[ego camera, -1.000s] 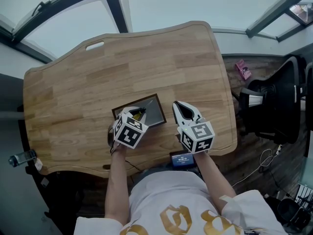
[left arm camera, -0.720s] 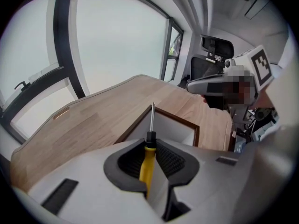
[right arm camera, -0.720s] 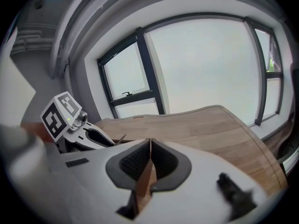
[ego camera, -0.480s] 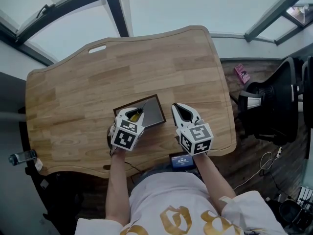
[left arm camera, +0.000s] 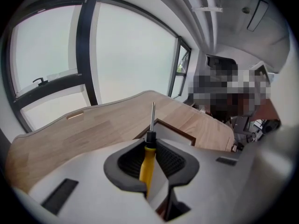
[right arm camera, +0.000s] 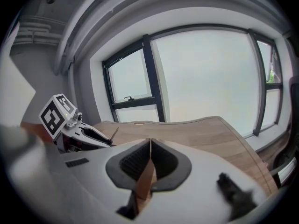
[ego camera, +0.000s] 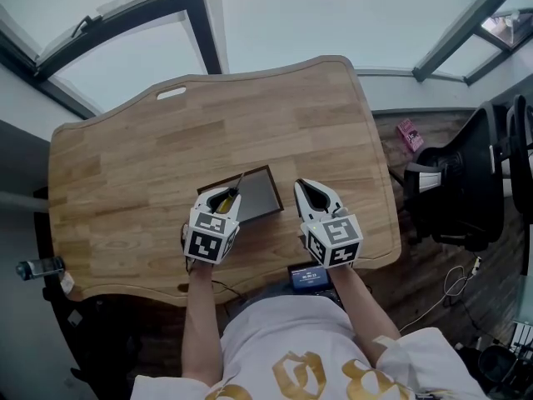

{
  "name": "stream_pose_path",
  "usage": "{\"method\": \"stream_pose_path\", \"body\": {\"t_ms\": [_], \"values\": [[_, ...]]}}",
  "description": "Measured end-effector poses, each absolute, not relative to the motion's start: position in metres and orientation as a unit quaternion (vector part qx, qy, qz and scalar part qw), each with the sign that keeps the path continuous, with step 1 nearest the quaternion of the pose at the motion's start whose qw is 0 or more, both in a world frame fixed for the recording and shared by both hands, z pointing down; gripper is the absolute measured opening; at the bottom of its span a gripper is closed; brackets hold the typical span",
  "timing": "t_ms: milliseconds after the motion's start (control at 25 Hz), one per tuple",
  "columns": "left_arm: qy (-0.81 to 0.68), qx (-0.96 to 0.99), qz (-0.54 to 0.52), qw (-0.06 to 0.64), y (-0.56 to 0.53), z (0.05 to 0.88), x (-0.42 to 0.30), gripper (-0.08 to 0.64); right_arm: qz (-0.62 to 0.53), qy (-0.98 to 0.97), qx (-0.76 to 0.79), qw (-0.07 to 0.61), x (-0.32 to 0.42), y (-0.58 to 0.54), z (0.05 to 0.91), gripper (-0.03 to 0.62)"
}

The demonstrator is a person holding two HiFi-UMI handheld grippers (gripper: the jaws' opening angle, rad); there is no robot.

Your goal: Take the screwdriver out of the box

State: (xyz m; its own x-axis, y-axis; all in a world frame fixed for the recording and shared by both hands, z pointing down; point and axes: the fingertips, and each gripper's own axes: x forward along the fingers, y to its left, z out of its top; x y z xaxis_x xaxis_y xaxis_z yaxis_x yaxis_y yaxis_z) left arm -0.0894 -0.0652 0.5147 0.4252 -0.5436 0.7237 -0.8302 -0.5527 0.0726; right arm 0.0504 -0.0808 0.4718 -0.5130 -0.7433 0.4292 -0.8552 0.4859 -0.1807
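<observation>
- The screwdriver (left arm camera: 148, 158) is being pinched by its yellow handle in the left hand-held gripper (left arm camera: 150, 143). The shaft is being pointed out past the jaws over the box (ego camera: 260, 195), apparently to clear its rim.
- The right hand-held gripper (ego camera: 315, 192) is being kept pressed together and empty beside the box, above the bench (ego camera: 125, 165).
- Only 1 step is judged as remaining: setting it down.

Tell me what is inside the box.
Only the grey bottom of the box shows. The left gripper covers its near left corner, so that part is unseen.

Table (ego camera: 125, 165) bare beyond box (ego camera: 260, 195); chair (ego camera: 466, 182) right.
</observation>
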Motion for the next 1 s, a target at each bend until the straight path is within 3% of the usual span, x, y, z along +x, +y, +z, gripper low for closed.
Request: {"method": "stream_pose_path", "body": {"t_ms": [1000], "values": [[-0.568,0.797,0.108,0.174,-0.065,0.421,-0.146,0.078,0.112,-0.868,0.467,0.128,0.013,-0.081,0.418,0.032]]}}
